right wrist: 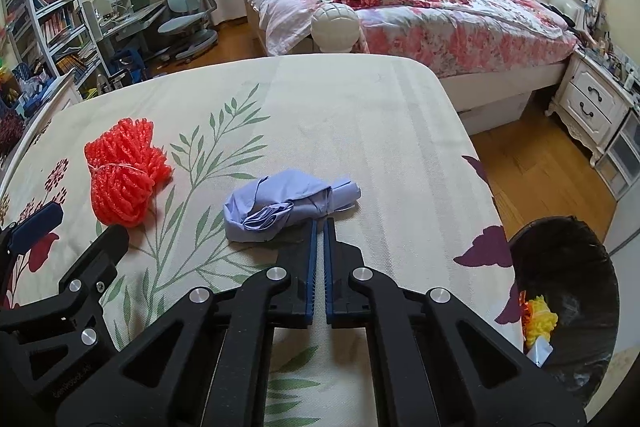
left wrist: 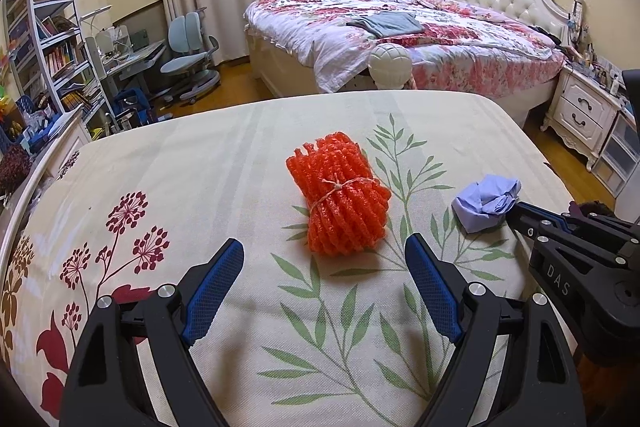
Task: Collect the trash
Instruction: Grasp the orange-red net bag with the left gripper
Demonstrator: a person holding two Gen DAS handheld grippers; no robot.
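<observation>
An orange foam net bundle (left wrist: pixel 340 199) tied with string lies on the floral sheet (left wrist: pixel 200 167). My left gripper (left wrist: pixel 324 243) stands open right behind it, and the bundle's near end sits just beyond the blue fingertips (left wrist: pixel 224 267). To the right lies a crumpled light-blue wad (left wrist: pixel 486 201). In the right wrist view my right gripper (right wrist: pixel 322 222) is shut, its tips pinching the near edge of the blue wad (right wrist: pixel 280 209). The orange bundle (right wrist: pixel 122 175) lies to the left there, with my left gripper (right wrist: pixel 76 231) beside it.
A black bin (right wrist: pixel 568 267) lined with a dark bag stands on the floor at the sheet's right edge, with yellow trash (right wrist: pixel 540 321) inside. Beyond are a large bed (left wrist: pixel 420 39), a nightstand (left wrist: pixel 580 111), a desk chair (left wrist: pixel 188 59) and bookshelves (left wrist: pixel 52 39).
</observation>
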